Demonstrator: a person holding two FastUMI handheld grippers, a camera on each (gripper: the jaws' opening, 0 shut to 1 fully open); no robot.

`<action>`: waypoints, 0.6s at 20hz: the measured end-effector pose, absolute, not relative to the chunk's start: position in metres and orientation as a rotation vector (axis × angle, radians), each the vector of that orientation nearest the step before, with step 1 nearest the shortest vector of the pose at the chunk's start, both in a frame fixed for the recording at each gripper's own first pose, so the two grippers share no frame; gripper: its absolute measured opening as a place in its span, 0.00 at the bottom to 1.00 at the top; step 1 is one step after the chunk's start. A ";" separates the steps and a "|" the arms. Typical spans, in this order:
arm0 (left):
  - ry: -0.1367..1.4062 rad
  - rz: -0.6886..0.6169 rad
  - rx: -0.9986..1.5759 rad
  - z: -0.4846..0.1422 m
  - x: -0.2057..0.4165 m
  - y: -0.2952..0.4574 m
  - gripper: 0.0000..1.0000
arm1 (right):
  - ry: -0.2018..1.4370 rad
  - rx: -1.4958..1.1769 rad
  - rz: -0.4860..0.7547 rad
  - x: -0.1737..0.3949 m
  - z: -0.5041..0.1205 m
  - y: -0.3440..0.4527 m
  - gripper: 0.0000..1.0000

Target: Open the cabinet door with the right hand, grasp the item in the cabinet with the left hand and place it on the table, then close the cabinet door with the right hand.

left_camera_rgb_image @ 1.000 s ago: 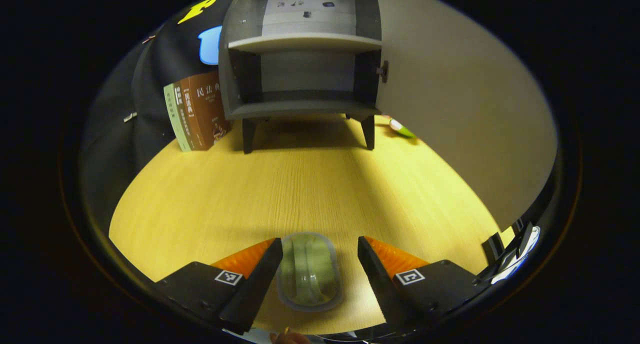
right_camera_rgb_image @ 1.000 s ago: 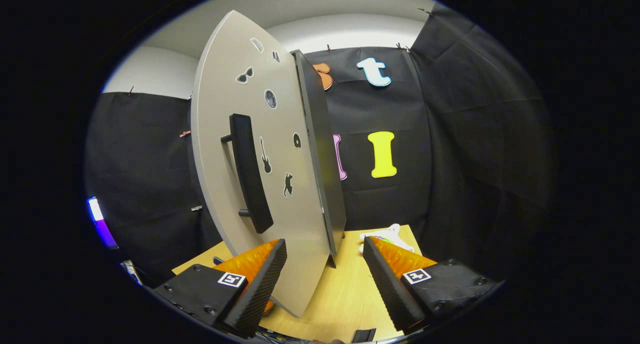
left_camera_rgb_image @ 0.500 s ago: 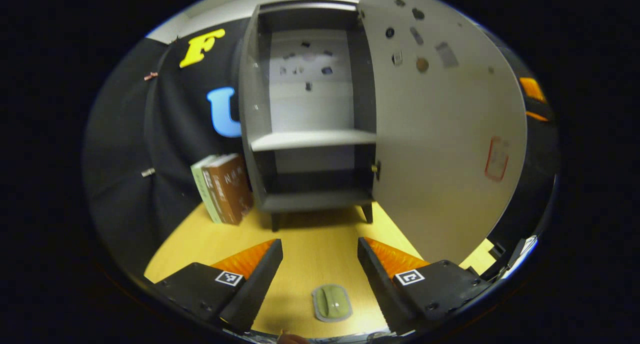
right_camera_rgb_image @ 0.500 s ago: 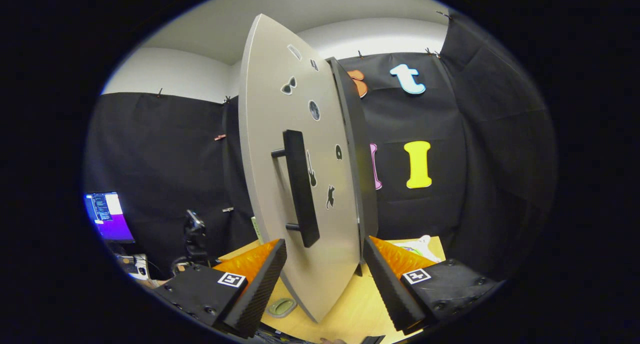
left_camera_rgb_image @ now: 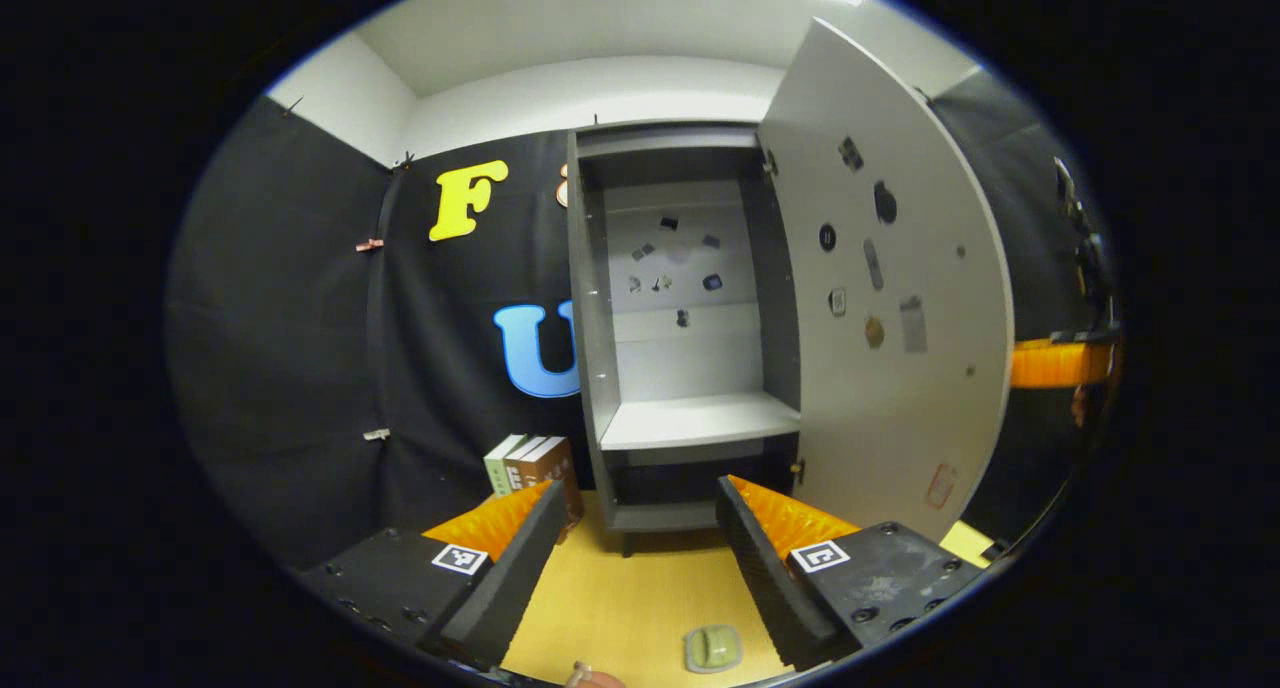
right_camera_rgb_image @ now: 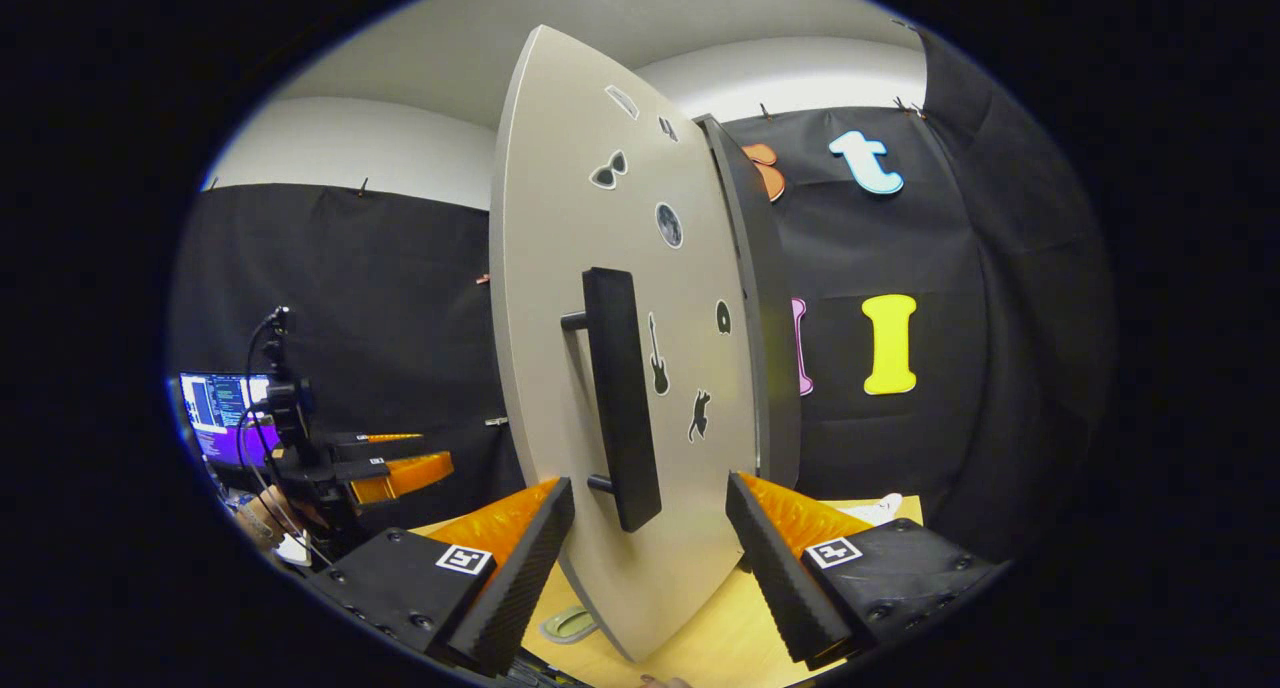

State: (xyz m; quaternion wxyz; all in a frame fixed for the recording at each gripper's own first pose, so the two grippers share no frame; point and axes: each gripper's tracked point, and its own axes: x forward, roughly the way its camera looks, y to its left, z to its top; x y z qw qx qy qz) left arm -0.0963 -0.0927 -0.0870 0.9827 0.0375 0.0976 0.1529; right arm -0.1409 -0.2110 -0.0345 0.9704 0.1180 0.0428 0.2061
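My left gripper (left_camera_rgb_image: 640, 548) is spread wide with nothing between its fingers, held above the table (left_camera_rgb_image: 620, 608) and facing the cabinet (left_camera_rgb_image: 680, 328) at 12 o'clock. The item (left_camera_rgb_image: 713, 649), a small green oval thing, lies flat on the table at 6 o'clock, just inside my right finger and apart from it. The cabinet's shelves are bare. Its door (left_camera_rgb_image: 890, 298) swings out at 2 o'clock. Books (left_camera_rgb_image: 528, 465) stand at 11 o'clock beside the cabinet's left wall.

My right gripper (right_camera_rgb_image: 650, 548) is also spread, empty, facing the door's (right_camera_rgb_image: 620, 368) outer side. The handle's (right_camera_rgb_image: 620, 398) lower end sits between my fingers, whether touching I cannot tell. The item (right_camera_rgb_image: 570, 623) peeks out at 7 o'clock under the door's edge. My left gripper (right_camera_rgb_image: 400, 473) shows at 9 o'clock.
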 end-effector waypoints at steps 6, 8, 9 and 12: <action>0.133 0.272 0.168 -0.060 -0.082 -0.075 0.99 | 0.069 0.237 0.387 -0.140 -0.033 -0.193 1.00; 0.107 0.190 0.127 -0.058 -0.070 -0.078 0.96 | 0.070 0.228 0.350 -0.137 -0.034 -0.181 0.98; 0.105 0.149 0.104 -0.056 -0.069 -0.081 1.00 | 0.069 0.218 0.330 -0.135 -0.033 -0.173 0.98; 0.129 0.042 0.081 -0.058 -0.060 -0.062 1.00 | 0.060 0.192 0.276 -0.126 -0.034 -0.141 0.98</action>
